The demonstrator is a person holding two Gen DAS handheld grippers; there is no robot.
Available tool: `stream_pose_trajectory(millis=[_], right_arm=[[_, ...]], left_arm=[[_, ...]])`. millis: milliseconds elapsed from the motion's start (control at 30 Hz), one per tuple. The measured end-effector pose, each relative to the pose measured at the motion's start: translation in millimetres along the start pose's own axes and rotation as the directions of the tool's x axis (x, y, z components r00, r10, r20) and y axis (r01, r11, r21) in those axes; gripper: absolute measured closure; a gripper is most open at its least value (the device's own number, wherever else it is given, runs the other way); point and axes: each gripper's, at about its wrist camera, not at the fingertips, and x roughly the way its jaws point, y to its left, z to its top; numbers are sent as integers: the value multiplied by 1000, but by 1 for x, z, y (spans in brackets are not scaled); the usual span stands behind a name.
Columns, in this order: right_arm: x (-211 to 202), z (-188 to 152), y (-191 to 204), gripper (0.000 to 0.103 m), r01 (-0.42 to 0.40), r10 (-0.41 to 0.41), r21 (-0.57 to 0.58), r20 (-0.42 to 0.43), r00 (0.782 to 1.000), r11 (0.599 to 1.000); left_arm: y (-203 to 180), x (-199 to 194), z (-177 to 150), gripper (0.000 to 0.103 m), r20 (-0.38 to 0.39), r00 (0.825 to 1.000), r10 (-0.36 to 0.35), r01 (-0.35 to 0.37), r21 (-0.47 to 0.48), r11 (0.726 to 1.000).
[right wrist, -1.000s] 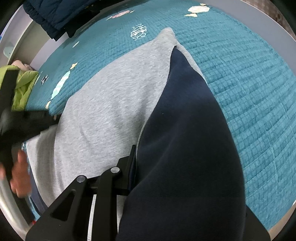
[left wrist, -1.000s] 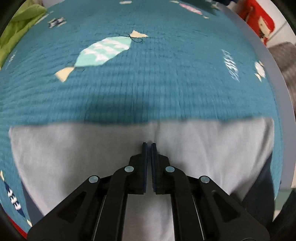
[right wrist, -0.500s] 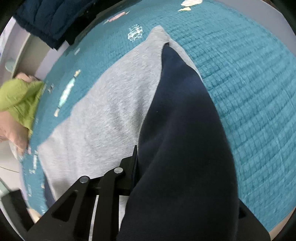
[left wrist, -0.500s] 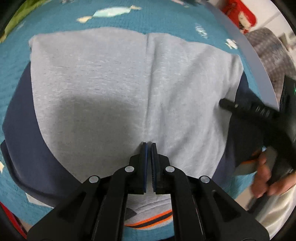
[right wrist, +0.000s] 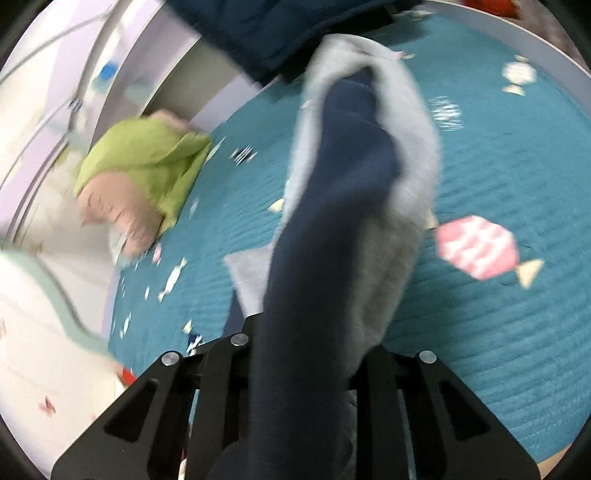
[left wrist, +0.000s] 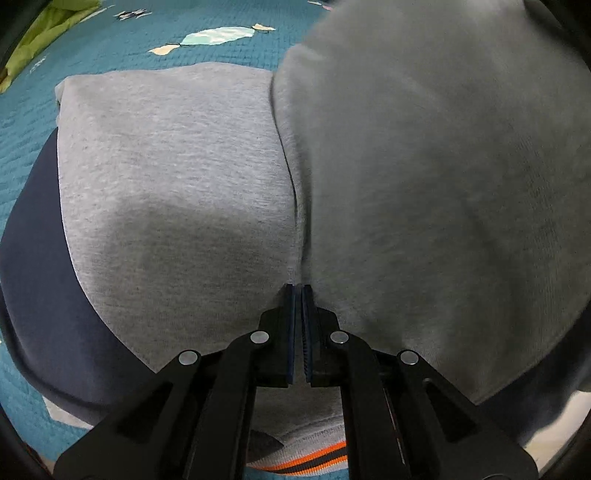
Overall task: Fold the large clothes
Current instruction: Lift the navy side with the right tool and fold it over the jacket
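Observation:
A grey sweatshirt (left wrist: pixel 173 177) with navy sleeves (left wrist: pixel 33 258) and an orange-striped hem lies on the teal quilt (left wrist: pixel 110 40). In the left wrist view its right half (left wrist: pixel 424 166) is lifted and folding over toward the left. My left gripper (left wrist: pixel 298 291) is shut and empty, its tips resting at the garment's centre crease. My right gripper (right wrist: pixel 306 332) is shut on the navy sleeve and grey side of the sweatshirt (right wrist: pixel 332 206), which drapes over its fingers and hides them.
The teal quilt (right wrist: pixel 498 350) has candy and fish prints. A green and pink garment (right wrist: pixel 140 166) lies at the far left of the bed. A dark blue quilted item (right wrist: pixel 266 29) lies at the far edge. A white wall and rail stand beyond.
My right gripper has lifted the sleeve side of the sweatshirt and swung it over toward the left. The left gripper moved back onto the centre crease and stayed shut.

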Motion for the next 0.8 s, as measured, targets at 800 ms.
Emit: stream_pose_trajectory(millis=[800], right_arm=[[88, -7, 91, 80, 217, -217, -15, -107, 970, 976]], left_arm=[[140, -112, -17, 99, 57, 970, 235, -213, -257, 942]])
